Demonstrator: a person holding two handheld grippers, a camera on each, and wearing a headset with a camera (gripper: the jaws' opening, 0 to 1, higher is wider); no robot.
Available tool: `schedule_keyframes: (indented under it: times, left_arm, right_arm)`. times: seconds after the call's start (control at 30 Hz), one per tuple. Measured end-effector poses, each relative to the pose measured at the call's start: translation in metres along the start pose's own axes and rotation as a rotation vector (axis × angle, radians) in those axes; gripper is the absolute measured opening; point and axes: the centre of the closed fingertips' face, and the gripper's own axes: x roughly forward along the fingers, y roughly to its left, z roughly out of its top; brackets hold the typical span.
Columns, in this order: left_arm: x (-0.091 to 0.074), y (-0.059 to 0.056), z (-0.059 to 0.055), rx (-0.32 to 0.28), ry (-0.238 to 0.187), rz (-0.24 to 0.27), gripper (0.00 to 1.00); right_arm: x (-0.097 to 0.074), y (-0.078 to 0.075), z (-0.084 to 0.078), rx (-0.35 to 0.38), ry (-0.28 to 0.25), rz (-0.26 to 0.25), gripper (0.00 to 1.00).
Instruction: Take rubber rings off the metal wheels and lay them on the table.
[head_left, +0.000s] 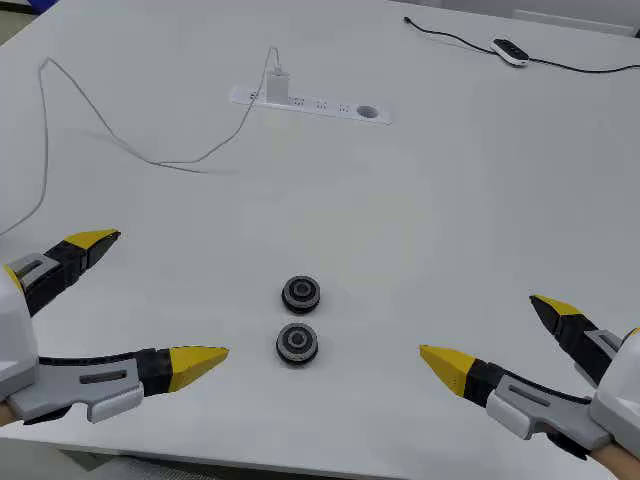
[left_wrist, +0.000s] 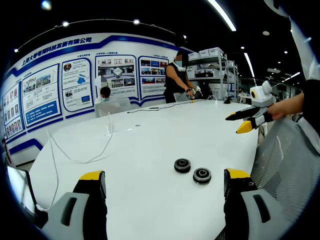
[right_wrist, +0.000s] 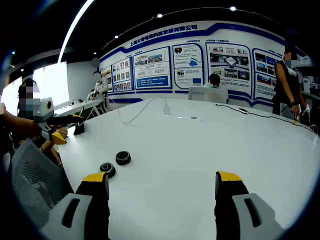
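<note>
Wide-spread jaws are shown by the left gripper (head_left: 170, 293), which is held above the front left part of the tabletop (head_left: 450, 200) with nothing between its yellow tips. The right gripper (head_left: 478, 324) is held above the front right part, its jaws likewise spread wide and empty.

Between the two grippers, close to the front edge, two metal wheels are laid flat on the tabletop. The nearer wheel (head_left: 297, 342) and the farther wheel (head_left: 301, 293) are set just beside each other, with a narrow gap between them. Black rubber rings (head_left: 279, 342) are seen around both wheels. Both wheels are well apart from either gripper.

Toward the far edge a white power strip (head_left: 310, 103) is laid, with a white charger (head_left: 277, 82) plugged in at its left end. From the charger a thin white cable (head_left: 130, 150) is run toward the left edge. Near the far right corner a black cable (head_left: 580, 68) with a white switch (head_left: 510, 50) is laid.

In the left gripper view a mesh chair back (left_wrist: 285, 165) is seen at the near edge, and blue-and-white wall posters (left_wrist: 75, 82) are seen beyond the tabletop.
</note>
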Motion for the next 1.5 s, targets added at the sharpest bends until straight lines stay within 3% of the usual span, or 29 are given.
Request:
schedule_keyframes:
  times: [0.4, 0.77, 0.93, 1.1, 1.23, 1.5]
  left_arm:
    - [-0.001, 0.001, -0.007, -0.011, 0.016, 0.008, 1.0]
    - [0.005, 0.003, -0.005, -0.011, 0.017, 0.003, 1.0]
    - [0.004, 0.0, -0.003, 0.002, 0.011, -0.015, 0.91]
    - [0.005, 0.001, -0.005, 0.005, 0.03, -0.02, 0.91]
    - [0.007, -0.004, -0.002, -0.008, 0.023, -0.038, 0.89]
    - [0.018, -0.013, -0.003, 0.006, 0.06, -0.088, 0.87]
  right_arm:
    - [0.005, 0.004, -0.001, 0.016, 0.005, 0.011, 0.85]
    - [0.004, 0.005, -0.002, 0.021, 0.009, 0.015, 0.84]
    - [0.005, 0.008, -0.001, 0.016, 0.004, 0.021, 0.83]
    - [0.006, 0.011, -0.003, 0.021, 0.009, 0.031, 0.83]
    - [0.006, 0.013, -0.004, 0.031, 0.017, 0.038, 0.71]
    - [0.011, 0.02, -0.004, 0.04, 0.021, 0.063, 0.71]
